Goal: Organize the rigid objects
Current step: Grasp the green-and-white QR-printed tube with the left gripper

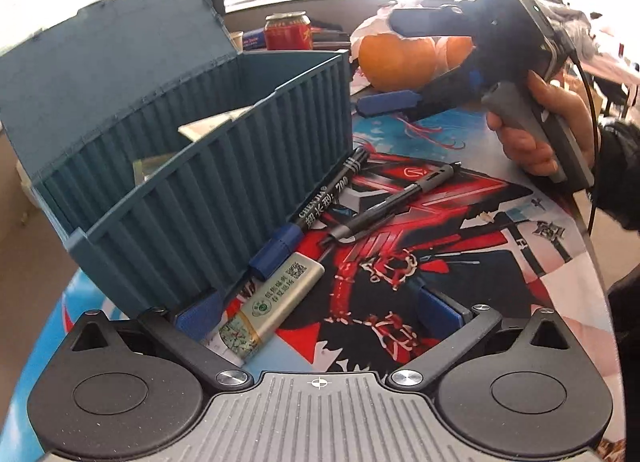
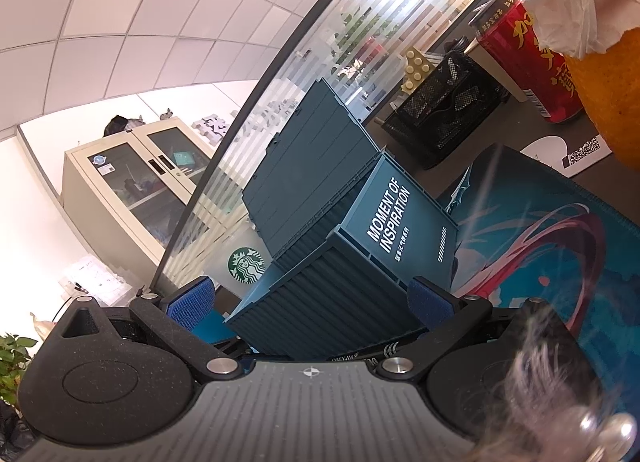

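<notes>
A teal ribbed storage box (image 1: 208, 165) with its lid open stands at the left of the printed mat (image 1: 420, 262); it also shows in the right wrist view (image 2: 340, 262). Beside its near wall lie a black marker with a blue cap (image 1: 316, 205), a black pen (image 1: 396, 197) and a silver lighter (image 1: 276, 302). My left gripper (image 1: 316, 314) is open, low over the mat, its fingers either side of the lighter's end. My right gripper (image 1: 400, 61) is open and empty, held in the air beyond the box; in its own view (image 2: 312, 302) it faces the box.
An orange (image 1: 396, 57) under a white tissue and a red can (image 1: 288, 31) stand behind the box. A black mesh holder (image 2: 444, 113) and a Starbucks cup (image 2: 244, 262) stand further back. The table's edge (image 1: 596, 262) runs along the right.
</notes>
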The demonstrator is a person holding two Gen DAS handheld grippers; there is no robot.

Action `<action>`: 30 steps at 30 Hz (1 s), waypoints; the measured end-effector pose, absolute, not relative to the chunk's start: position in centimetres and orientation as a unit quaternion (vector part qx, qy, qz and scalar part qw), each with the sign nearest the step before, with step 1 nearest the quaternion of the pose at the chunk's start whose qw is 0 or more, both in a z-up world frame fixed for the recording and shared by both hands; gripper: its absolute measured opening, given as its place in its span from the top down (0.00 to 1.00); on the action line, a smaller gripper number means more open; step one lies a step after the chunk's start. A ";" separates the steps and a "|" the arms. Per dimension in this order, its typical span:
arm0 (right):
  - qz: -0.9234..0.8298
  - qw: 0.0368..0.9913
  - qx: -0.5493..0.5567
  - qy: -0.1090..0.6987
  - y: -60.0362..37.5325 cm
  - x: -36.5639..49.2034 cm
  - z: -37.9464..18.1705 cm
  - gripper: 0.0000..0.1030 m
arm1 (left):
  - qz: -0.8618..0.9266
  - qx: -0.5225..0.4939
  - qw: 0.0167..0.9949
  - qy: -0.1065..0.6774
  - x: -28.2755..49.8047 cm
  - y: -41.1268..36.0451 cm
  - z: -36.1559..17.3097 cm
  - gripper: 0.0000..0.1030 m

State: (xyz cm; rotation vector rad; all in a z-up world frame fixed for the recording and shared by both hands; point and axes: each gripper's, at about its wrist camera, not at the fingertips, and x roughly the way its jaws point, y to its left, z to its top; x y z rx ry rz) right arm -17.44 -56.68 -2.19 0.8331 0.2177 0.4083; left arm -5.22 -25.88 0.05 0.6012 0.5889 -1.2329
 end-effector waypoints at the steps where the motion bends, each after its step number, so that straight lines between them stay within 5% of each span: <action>1: 0.197 0.888 0.401 0.104 -56.6 -17.4 -2.2 0.00 | -0.563 0.271 0.731 0.275 -5.2 -25.9 -0.1 0.00; 20: 0.195 0.887 0.406 0.101 -57.4 -18.0 -2.5 0.00 | -0.565 0.250 0.728 0.298 -4.5 -25.6 0.1 0.03; 26: 0.195 0.887 0.407 0.100 -57.4 -18.0 -2.5 0.00 | -0.571 0.246 0.728 0.289 -5.5 -25.5 0.8 0.30; 30: 0.194 0.887 0.407 0.099 -57.4 -18.0 -2.6 0.00 | -0.569 0.238 0.732 0.290 -5.8 -25.3 1.3 0.75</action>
